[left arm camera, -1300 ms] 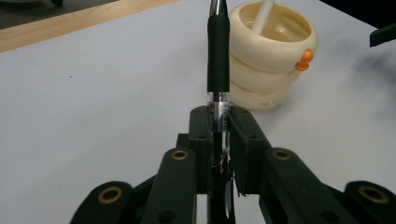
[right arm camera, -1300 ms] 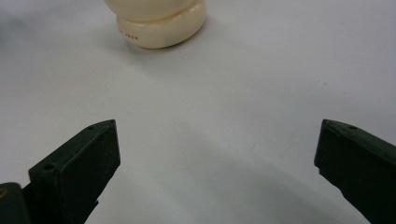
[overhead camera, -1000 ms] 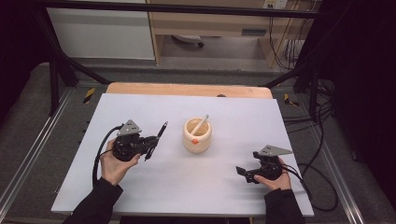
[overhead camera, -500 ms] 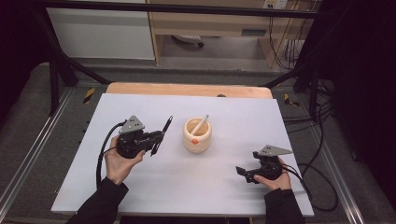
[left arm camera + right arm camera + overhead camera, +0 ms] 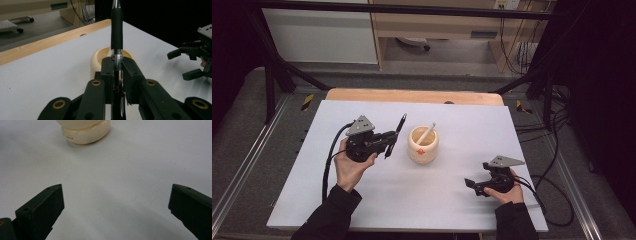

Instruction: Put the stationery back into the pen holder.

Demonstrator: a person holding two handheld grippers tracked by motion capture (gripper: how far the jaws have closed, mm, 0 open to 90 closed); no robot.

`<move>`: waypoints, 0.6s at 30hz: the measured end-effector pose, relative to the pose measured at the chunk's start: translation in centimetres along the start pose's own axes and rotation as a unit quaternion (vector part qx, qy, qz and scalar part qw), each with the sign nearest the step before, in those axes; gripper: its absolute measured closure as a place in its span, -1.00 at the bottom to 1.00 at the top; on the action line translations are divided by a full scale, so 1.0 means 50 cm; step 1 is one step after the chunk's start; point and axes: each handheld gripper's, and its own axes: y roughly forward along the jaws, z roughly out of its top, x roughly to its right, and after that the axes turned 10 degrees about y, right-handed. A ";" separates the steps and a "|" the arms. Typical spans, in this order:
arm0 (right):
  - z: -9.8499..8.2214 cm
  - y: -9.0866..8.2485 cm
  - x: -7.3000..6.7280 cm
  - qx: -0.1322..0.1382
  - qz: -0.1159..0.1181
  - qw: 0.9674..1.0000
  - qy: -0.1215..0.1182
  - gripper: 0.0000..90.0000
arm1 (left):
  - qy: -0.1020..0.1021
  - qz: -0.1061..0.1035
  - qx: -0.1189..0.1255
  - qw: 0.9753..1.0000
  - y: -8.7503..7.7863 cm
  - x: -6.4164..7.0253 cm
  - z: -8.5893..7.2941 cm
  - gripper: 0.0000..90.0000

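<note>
Pen [image 5: 395, 135] clamped in the left gripper [image 5: 388, 141]: its jaws are pressed tight on the clear lower barrel, and the black grip section sticks out beyond them, slanting up and away from the person. In the left gripper view the pen [image 5: 117, 37] rises straight between the two black jaws, with the cream cup [image 5: 100, 58] right behind it. Taking that cup [image 5: 423, 145] as the landmark, the pen and the left gripper are just to its left, close to its rim but apart from it, above the white counter [image 5: 362, 200]. A white stick [image 5: 427, 133] leans inside the cup, its upper end pointing to the far right.

The right gripper [image 5: 473, 186] sits well to the right of the cup and nearer the person, low over the counter. Its jaws stand wide apart with nothing between them, and in the right gripper view they frame bare counter with the cup's base [image 5: 86, 132] farther ahead.
</note>
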 end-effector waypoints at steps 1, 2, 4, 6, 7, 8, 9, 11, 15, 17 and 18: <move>0.000 0.000 0.000 0.000 0.000 1.000 0.000 -0.98 | 0.000 -0.001 0.004 1.000 0.003 0.001 0.004 0.76; 0.000 0.000 0.000 0.000 0.000 1.000 0.001 -0.98 | 0.000 -0.002 0.007 1.000 0.005 0.003 0.008 0.76; 0.000 -0.001 -0.001 0.000 0.001 1.000 0.004 -0.98 | -0.002 -0.006 0.013 1.000 0.011 0.006 0.015 0.76; 0.000 0.000 0.000 0.000 0.000 1.000 0.000 -0.98 | -0.001 -0.007 0.018 1.000 0.017 0.010 0.021 0.76; 0.000 0.000 0.000 0.000 0.000 1.000 0.000 -0.98 | -0.002 -0.008 0.021 1.000 0.021 0.011 0.024 0.76; 0.000 0.000 0.000 0.000 0.000 1.000 0.000 -0.98 | -0.002 -0.008 0.023 1.000 0.025 0.013 0.027 0.76; 0.000 0.000 0.000 0.000 0.001 1.000 0.001 -0.98 | -0.002 -0.008 0.024 1.000 0.029 0.014 0.030 0.76; 0.000 -0.001 0.000 0.000 0.001 1.000 0.003 -0.98 | 0.001 -0.007 0.027 1.000 0.037 0.016 0.035 0.76; 0.001 -0.002 0.001 0.001 0.001 1.000 -0.001 -0.98 | -0.003 -0.003 0.029 1.000 0.054 0.016 0.040 0.76; 0.001 -0.002 0.001 0.001 0.001 1.000 0.000 -0.98 | -0.004 -0.002 0.031 1.000 0.066 0.016 0.042 0.76; 0.001 -0.002 0.001 0.001 0.001 1.000 0.000 -0.98 | -0.004 -0.003 0.030 1.000 0.070 0.016 0.043 0.76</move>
